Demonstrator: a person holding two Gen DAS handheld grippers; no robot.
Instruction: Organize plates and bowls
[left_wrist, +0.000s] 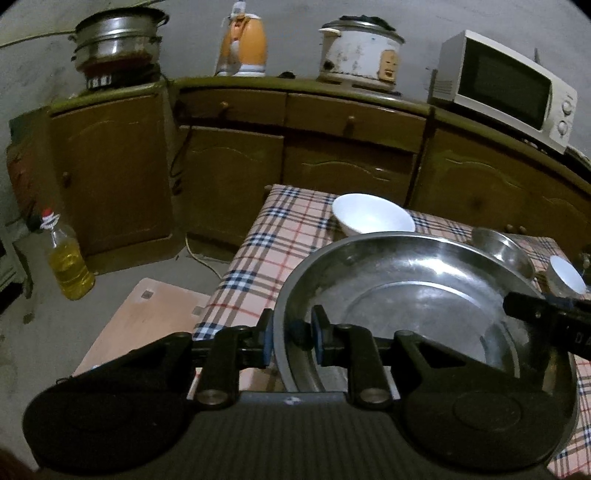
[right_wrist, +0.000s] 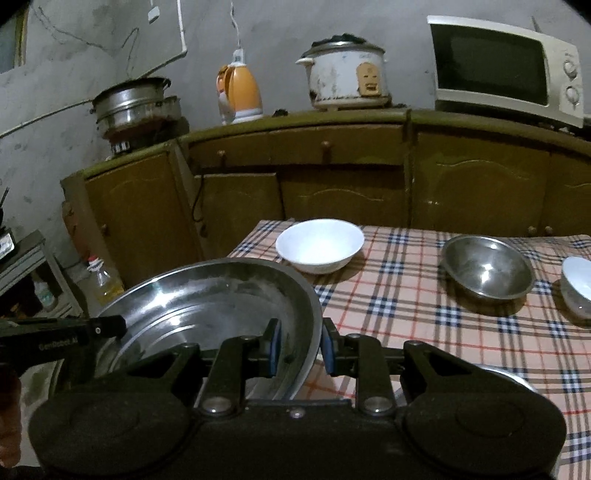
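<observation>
Brown cabinets (right_wrist: 332, 192) ran along the back wall, and on top of them sat a steel pot (right_wrist: 129, 103), an orange kettle (right_wrist: 240, 92), a white rice cooker (right_wrist: 347, 77) and a microwave (right_wrist: 502, 70). On the floor at the left stood an oil bottle (left_wrist: 70, 262).

Down front, the checked table (right_wrist: 406, 295) carried the dishes. A white bowl (right_wrist: 319, 245) sat at the far edge, a steel bowl (right_wrist: 487, 267) to its right, and another small white bowl (right_wrist: 578, 288) just beyond that at the table's right side.

And the big steel pan (left_wrist: 417, 295) was up off the cloth, hanging over the table's near left part, gripped from both sides! The left gripper (left_wrist: 290, 338) was clamped on the pan's left rim, its blue pads (left_wrist: 317, 332) pinching the thin wall, one inside, one outside. The right gripper (right_wrist: 301, 349) had the opposite rim, pads nipped narrow against the metal the same way. From the left wrist view, the right gripper's black finger poked in over the pan's far edge; from the right wrist view, the left one did likewise at the left.

The pan tilted a little, its shiny floor empty and catching the light. Beneath the right gripper's body, the curved rim of another steel dish (right_wrist: 506, 374) peeked out on the cloth, mostly hidden.
</observation>
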